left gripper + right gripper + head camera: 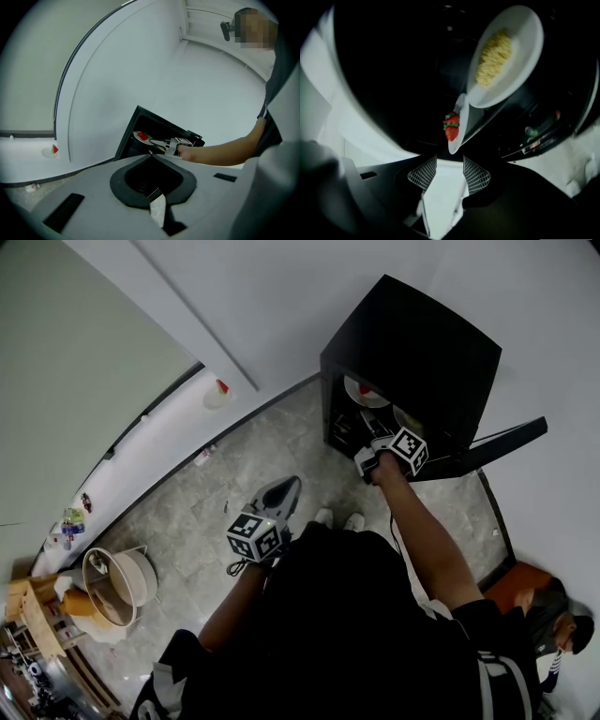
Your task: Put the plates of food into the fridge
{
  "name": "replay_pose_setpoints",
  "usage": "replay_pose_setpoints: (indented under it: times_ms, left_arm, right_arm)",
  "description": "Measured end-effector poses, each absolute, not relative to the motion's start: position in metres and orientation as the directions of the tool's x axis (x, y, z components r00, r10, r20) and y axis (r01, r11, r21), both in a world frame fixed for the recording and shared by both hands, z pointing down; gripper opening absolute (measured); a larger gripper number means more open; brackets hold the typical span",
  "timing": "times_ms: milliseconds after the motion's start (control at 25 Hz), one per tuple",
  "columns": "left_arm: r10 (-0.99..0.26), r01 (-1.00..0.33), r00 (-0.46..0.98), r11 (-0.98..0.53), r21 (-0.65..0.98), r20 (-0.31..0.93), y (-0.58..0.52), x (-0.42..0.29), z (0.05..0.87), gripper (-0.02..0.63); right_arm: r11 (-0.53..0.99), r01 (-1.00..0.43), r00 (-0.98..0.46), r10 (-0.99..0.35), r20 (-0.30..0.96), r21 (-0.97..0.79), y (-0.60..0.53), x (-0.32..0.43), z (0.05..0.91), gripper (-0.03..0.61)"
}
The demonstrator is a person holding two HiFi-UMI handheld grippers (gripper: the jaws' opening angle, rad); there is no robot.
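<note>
The black fridge (pixel 412 343) stands open on the floor. On a shelf inside it rest a white plate with strawberries (pixel 461 117) and, beside it, a white plate of yellow noodles (pixel 506 56). My right gripper (pixel 449 161) is at the fridge mouth, open, its mesh pads apart and empty, just short of the strawberry plate's rim. In the head view that gripper (pixel 370 432) reaches into the fridge below the strawberry plate (pixel 364 393). My left gripper (pixel 281 493) hangs low over the floor, away from the fridge, jaws together and holding nothing.
The fridge door (pixel 497 442) swings out to the right. A round white bin (pixel 117 587) and a wooden rack (pixel 33 615) are at the lower left. A small white and red object (pixel 217 393) sits on the white ledge. A person (pixel 553 620) crouches at the lower right.
</note>
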State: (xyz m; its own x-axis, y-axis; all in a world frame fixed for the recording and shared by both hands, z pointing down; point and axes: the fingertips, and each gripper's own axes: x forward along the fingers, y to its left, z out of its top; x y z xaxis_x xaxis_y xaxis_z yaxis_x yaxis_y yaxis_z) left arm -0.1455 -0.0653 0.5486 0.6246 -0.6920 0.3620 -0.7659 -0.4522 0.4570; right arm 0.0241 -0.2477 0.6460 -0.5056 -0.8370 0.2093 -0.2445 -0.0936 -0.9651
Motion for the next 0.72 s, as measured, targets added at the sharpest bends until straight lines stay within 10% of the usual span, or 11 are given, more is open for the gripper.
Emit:
replay_pose_setpoints:
  times_ms: [720]
  left_arm:
    - [-0.67, -0.75, 0.661, -0.586, 0.307, 0.337, -0.074, -0.102, 0.528, 0.023]
  right_arm:
    - [0.406, -0.608, -0.653, -0.745, 0.138, -0.683, -0.171, 0.009, 0.573, 0.167]
